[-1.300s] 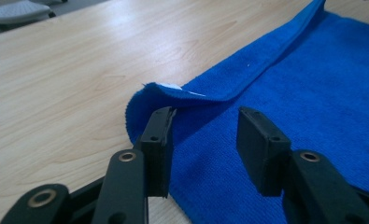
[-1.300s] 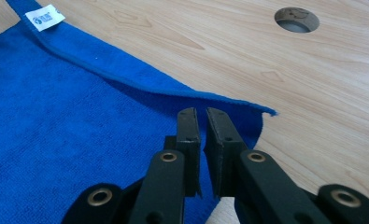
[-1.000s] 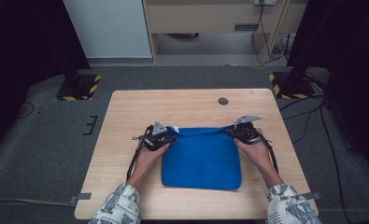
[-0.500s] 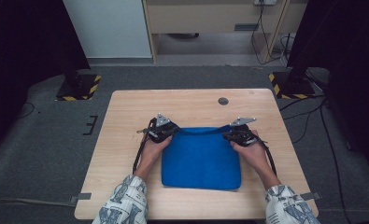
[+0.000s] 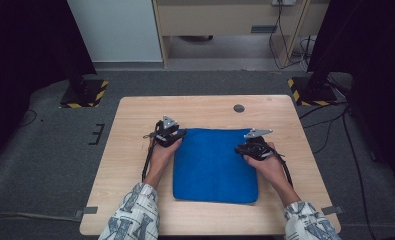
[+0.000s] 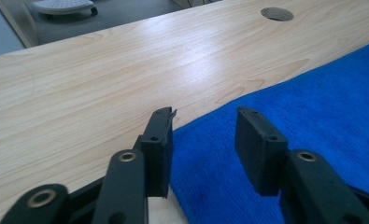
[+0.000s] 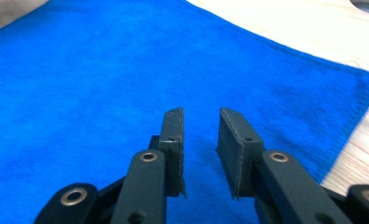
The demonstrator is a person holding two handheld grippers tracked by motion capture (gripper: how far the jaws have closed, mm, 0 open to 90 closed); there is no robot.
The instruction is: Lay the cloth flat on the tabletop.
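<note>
On table (image 5: 135,200), both tools just parted, empty: left tool (image 6: 205,135) astride blue towel (image 5: 212,165) edge, right tool (image 7: 201,135) above it. Regrip corners squarely, fold evenly.

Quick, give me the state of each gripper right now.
Left gripper: open, jaws just widened, over the blue towel's edge, gripping nothing.
Right gripper: open, jaws just opened, above the towel, holding nothing.

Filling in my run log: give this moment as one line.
blue towel: flat on table | left gripper: just opening, at edge | right gripper: just opening, released
</note>
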